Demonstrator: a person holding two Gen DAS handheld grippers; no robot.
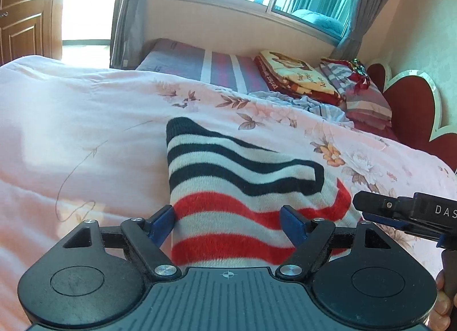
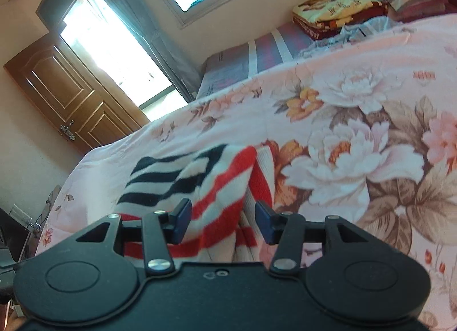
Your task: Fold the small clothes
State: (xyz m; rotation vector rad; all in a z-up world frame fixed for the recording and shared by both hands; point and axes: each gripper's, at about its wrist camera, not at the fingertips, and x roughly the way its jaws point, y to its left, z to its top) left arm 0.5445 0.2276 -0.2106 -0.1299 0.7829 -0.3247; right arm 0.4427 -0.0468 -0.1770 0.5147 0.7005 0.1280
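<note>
On bed quilt [image 1: 85,119]: striped sock [image 1: 237,177], folded; left gripper [image 1: 228,226] and right gripper [image 2: 222,221] fingers spread, straddling it, not pinching.

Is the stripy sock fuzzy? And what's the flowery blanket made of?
The striped sock looks like thick knitted yarn, probably cotton or a blend: its surface is fuzzy and matte, with soft stripe edges. The floral quilt cover looks like smooth woven cotton or polyester: flat, printed flowers, fine creases, a slight sheen.

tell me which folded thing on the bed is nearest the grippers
The striped sock, lying between the left gripper fingers; the folded blanket sits far back by the pillows.
</note>
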